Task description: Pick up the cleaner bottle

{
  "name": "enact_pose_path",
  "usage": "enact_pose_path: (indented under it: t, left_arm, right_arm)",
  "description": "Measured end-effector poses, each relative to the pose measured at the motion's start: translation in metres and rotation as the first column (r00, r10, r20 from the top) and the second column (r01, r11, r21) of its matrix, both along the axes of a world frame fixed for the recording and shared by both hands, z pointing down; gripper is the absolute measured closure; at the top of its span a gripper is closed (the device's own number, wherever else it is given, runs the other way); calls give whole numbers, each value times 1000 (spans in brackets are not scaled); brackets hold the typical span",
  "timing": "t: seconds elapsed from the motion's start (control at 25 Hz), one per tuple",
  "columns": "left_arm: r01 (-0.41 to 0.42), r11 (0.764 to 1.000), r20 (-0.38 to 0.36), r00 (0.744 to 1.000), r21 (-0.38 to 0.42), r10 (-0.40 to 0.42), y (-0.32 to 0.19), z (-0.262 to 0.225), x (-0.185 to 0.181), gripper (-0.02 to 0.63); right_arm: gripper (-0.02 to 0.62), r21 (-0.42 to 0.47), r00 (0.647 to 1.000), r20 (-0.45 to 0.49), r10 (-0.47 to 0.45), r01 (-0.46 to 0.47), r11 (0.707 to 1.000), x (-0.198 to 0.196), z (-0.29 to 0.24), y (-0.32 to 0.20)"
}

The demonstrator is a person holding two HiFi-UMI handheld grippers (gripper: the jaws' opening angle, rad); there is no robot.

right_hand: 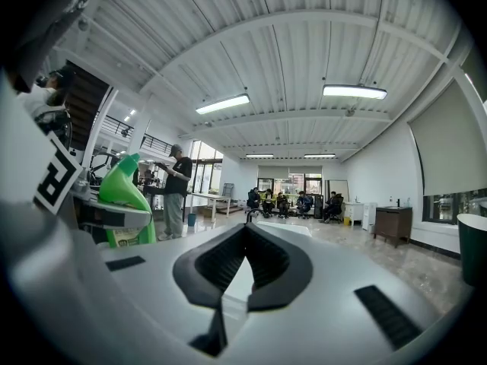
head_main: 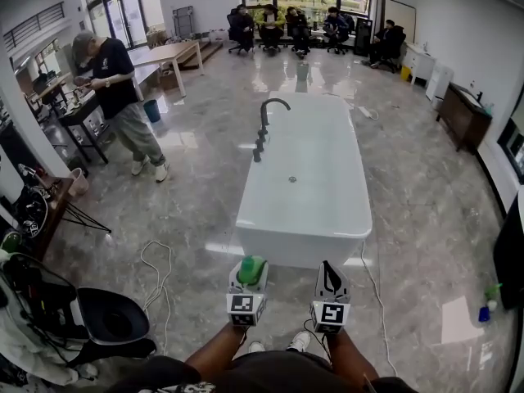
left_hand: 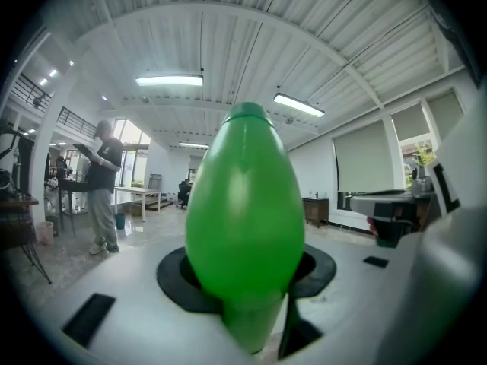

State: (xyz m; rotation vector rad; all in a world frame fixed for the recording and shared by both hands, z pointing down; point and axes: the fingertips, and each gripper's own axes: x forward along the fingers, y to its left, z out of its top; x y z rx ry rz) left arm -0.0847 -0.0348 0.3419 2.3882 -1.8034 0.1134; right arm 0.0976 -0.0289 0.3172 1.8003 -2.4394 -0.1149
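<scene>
The cleaner bottle [head_main: 252, 268] is green and rounded, and my left gripper [head_main: 248, 278] is shut on it, holding it in the air in front of the tub. In the left gripper view the bottle [left_hand: 245, 219] fills the middle, wedged upright between the jaws, narrow end toward the camera. My right gripper [head_main: 331, 280] hangs just to the right at the same height, shut and empty. In the right gripper view its dark jaws [right_hand: 245, 230] meet at their tips, and the bottle [right_hand: 124, 191] shows at the left, clamped in the other gripper.
A white freestanding bathtub [head_main: 352, 211] with a black faucet [head_main: 265, 123] stands straight ahead. A person [head_main: 119, 92] stands at the left by a table, and several people sit at the far back [head_main: 303, 27]. A cable [head_main: 155, 273] lies on the floor; small bottles [head_main: 489, 303] stand at the right.
</scene>
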Motion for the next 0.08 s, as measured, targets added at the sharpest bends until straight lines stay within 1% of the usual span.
enact_pose_path:
  t: [0.08]
  left_arm:
    - [-8, 1000, 0, 1000, 25, 8, -1, -8, 1, 423]
  right_arm:
    - [578, 2, 1000, 4, -3, 3, 1000, -2, -1, 0]
